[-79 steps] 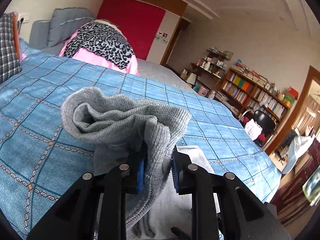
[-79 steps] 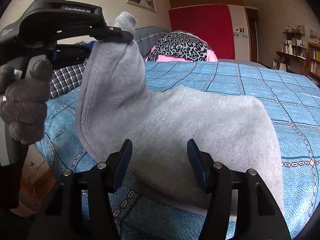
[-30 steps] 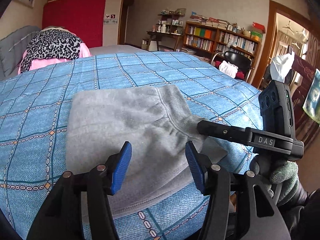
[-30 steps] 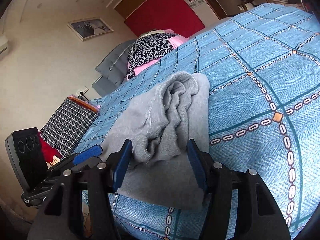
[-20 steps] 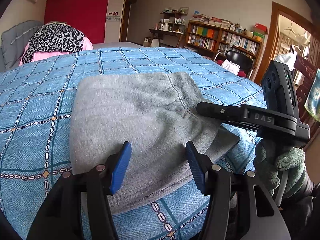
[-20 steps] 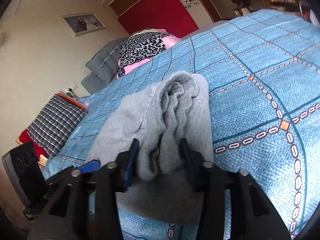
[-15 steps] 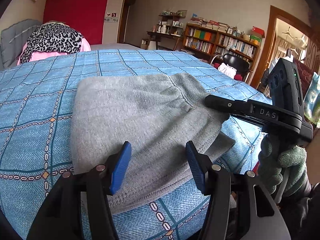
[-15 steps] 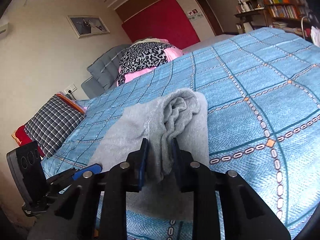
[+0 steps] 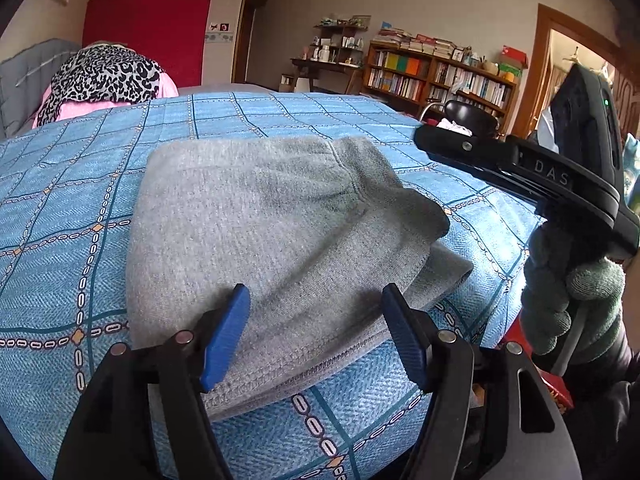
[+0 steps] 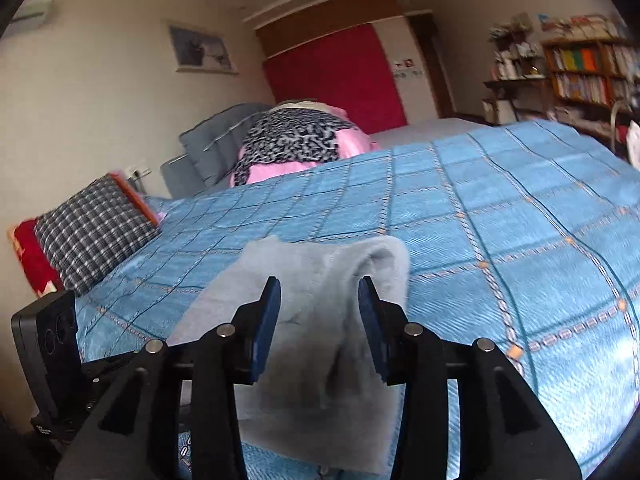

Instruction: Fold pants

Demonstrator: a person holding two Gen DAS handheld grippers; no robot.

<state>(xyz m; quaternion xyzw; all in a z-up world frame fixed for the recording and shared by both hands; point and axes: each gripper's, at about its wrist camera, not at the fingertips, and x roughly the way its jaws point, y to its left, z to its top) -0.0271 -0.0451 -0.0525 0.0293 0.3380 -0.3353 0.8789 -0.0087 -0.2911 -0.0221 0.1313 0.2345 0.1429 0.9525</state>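
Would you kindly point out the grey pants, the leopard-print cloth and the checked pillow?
grey pants point(image 9: 280, 232), left wrist view, middle of folded top layer.
leopard-print cloth point(image 9: 104, 76), left wrist view, its centre.
checked pillow point(image 10: 94, 234), right wrist view, middle of its face.

A home bedroom; blue quilted bed, pillows, crowded bookshelves.

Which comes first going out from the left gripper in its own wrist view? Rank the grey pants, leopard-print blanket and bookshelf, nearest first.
1. Grey pants, on the bedspread right beyond the left gripper.
2. Leopard-print blanket, far end of the bed, left.
3. Bookshelf, against the back wall, right.
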